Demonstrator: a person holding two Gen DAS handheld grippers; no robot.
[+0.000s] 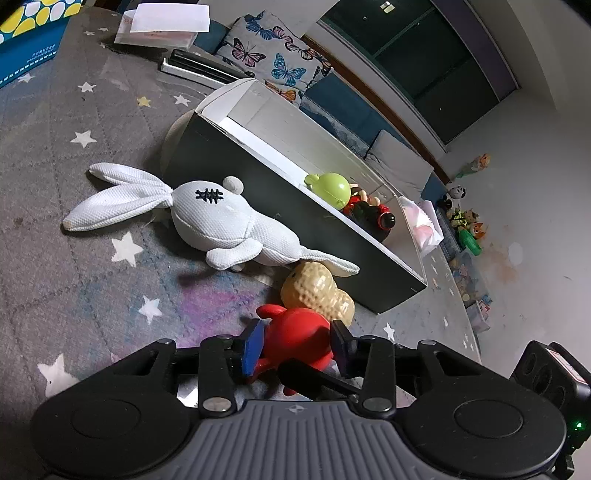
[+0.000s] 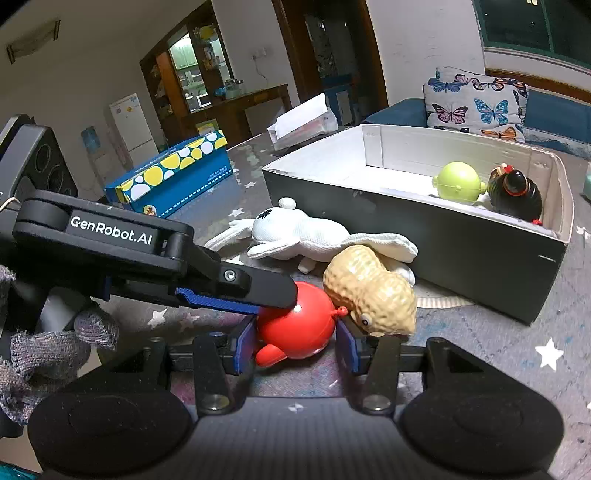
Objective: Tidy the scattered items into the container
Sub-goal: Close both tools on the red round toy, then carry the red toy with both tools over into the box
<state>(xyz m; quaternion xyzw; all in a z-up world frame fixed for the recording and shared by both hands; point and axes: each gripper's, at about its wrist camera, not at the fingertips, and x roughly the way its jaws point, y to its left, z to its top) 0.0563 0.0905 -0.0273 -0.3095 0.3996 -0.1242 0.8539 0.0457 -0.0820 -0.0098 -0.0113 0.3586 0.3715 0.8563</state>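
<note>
A red round toy (image 1: 295, 334) (image 2: 295, 328) lies on the starry rug. My left gripper (image 1: 297, 341) has its jaws on both sides of it, touching. My right gripper (image 2: 295, 339) also has a pad on each side of the same toy; the left gripper's finger (image 2: 258, 288) presses on the toy from the left in the right wrist view. A tan peanut toy (image 1: 317, 290) (image 2: 373, 291) leans against the red toy. A white plush rabbit (image 1: 221, 218) (image 2: 306, 236) lies beside the dark box (image 1: 295, 221) (image 2: 443, 240), which holds a green toy (image 1: 330, 186) (image 2: 458, 181) and a black toy (image 1: 369, 216) (image 2: 515, 195).
A blue dotted box (image 2: 173, 177) (image 1: 29, 40) and a white paper bag (image 2: 303, 122) (image 1: 166, 22) stand farther back on the rug. A butterfly pillow (image 1: 273, 55) (image 2: 476, 103) rests on a blue sofa behind the box. Small toys (image 1: 465, 218) line the wall.
</note>
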